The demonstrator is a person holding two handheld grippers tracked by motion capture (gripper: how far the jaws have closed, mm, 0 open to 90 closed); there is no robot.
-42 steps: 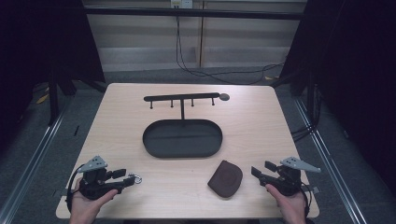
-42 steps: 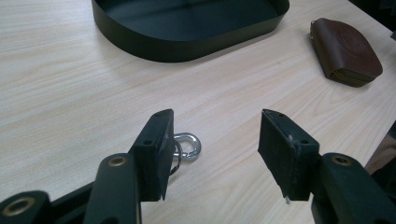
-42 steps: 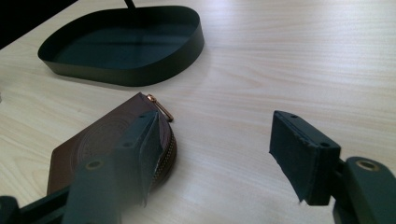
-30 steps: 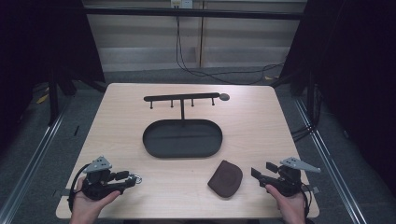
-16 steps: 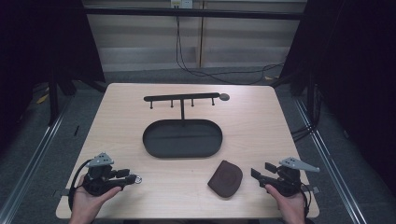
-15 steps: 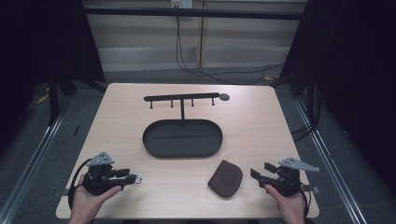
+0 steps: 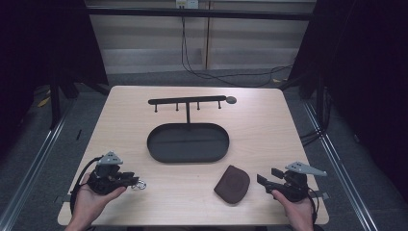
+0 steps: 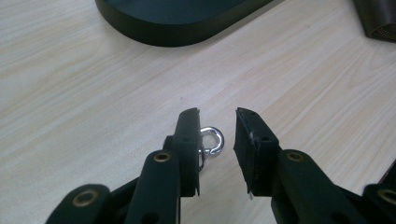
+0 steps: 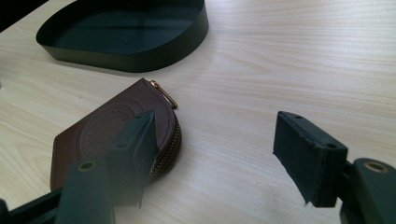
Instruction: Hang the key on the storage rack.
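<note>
My left gripper (image 7: 131,181) lies low over the table's near left corner. Its jaws have just been closing, and a gap still stands between them (image 8: 217,114). A small silver key ring (image 8: 213,140) lies on the wood in that gap, right beside the left pad and partly hidden by it; neither pad presses on it. The ring (image 7: 138,185) shows at the jaw tips in the high view. My right gripper (image 7: 263,179) rests open at the near right (image 9: 224,149). A brown zipped pouch (image 7: 232,184) lies flat just left of it, partly behind the left jaw (image 9: 100,128).
A black oval tray (image 7: 187,158) sits mid-table, its rim also in the left gripper view (image 8: 177,37) and the right gripper view (image 9: 126,58). Behind it stands a black rack with hooks (image 7: 187,101). Bare wood lies between the two grippers.
The left gripper's jaws have drawn closer together around the key ring. The right gripper and the pouch have stayed where they were.
</note>
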